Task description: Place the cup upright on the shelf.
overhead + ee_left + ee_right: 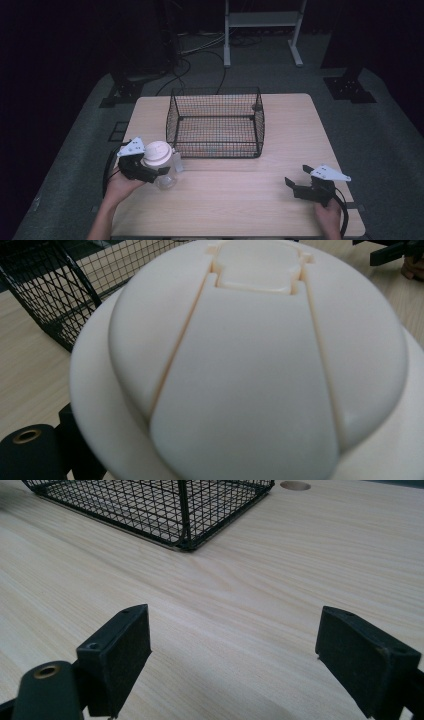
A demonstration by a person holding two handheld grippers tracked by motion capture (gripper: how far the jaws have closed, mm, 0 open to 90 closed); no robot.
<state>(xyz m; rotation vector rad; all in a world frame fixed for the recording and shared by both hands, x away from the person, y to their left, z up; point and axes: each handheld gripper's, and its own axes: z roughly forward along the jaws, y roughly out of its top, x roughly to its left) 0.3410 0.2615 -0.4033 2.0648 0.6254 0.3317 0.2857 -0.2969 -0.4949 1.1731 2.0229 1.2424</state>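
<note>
The clear bottle (167, 172) with the cream domed lid (260, 370) stands on the table (240, 205) near its left edge, at about eight o'clock from the wire basket (216, 122) and just off the basket's near-left corner. The left gripper (150, 172) is set against it from the person's side, its body hugging the lid and neck. In the left gripper view the lid looms right up against the camera, so the bottle sits deep between the jaws; they look to be clamped on it, though the pads themselves are hidden behind the lid.

The bottle is not yet off the table as far as I can tell, and the basket holds nothing that I can make out.

Over at four o'clock from the basket, well apart from the bottle, the right gripper (300, 182) hovers low over bare wood, jaws spread wide with nothing between them.

My reading is that the job is at its start: the grasp is made or nearly made, and the lift, the carry toward the basket and the setting down inside it are all still to come.
</note>
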